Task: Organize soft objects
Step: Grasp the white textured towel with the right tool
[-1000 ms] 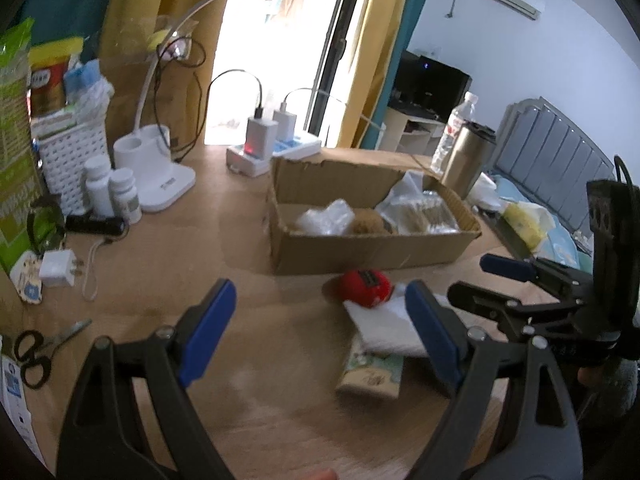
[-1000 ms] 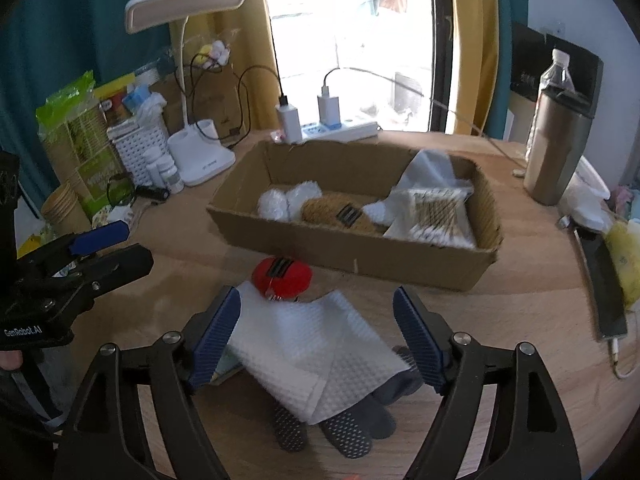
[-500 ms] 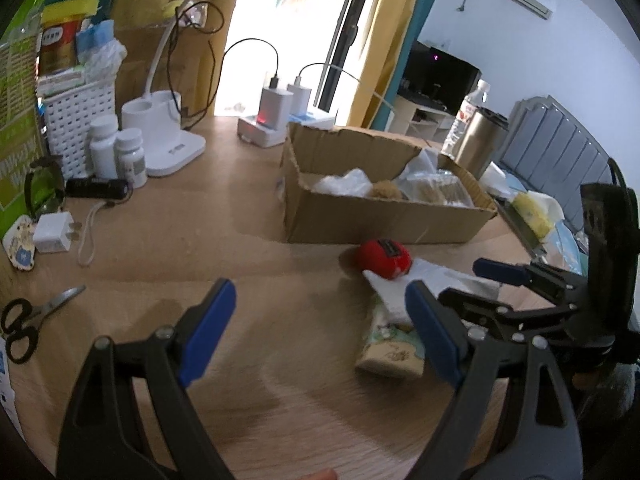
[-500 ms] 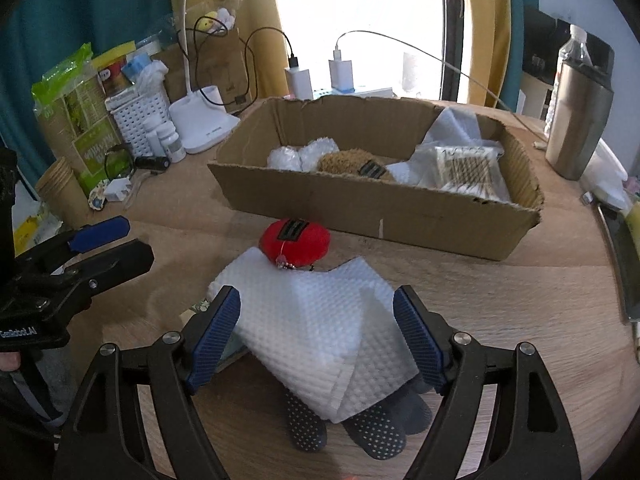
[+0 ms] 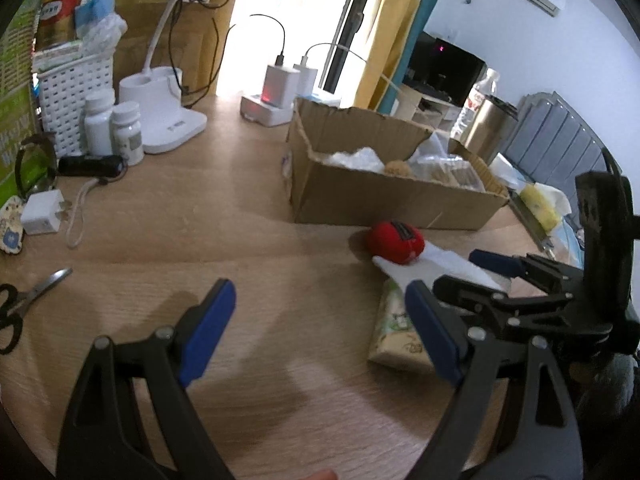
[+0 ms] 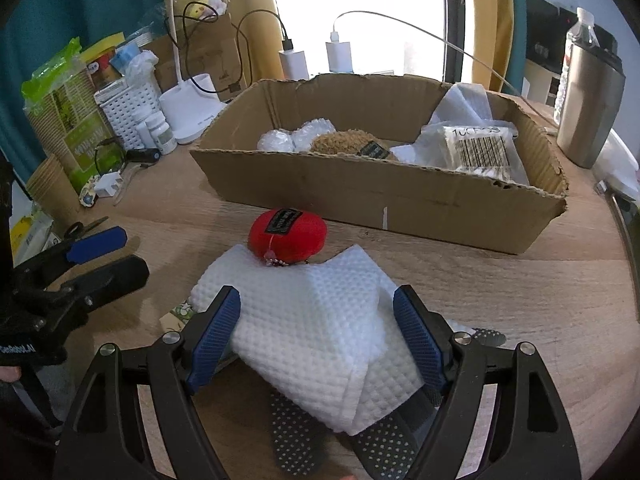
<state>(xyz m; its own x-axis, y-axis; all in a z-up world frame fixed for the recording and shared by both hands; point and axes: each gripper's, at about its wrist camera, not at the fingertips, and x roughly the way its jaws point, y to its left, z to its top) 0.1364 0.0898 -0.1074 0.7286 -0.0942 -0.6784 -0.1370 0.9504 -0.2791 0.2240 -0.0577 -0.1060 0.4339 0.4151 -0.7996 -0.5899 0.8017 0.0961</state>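
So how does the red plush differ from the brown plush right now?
The red plush lies on the table outside the cardboard box; the brown plush lies inside it. The red plush looks smooth and rests partly on the white cloth, while the brown plush looks fuzzy and sits beside white bundles. Both carry a dark label.

1. The left gripper tilts down toward the wooden tabletop, jaws spread wide with only bare wood between them.
2. The right gripper tilts down more steeply over the same tabletop, jaws wide apart, its blue pads clear of the wood.
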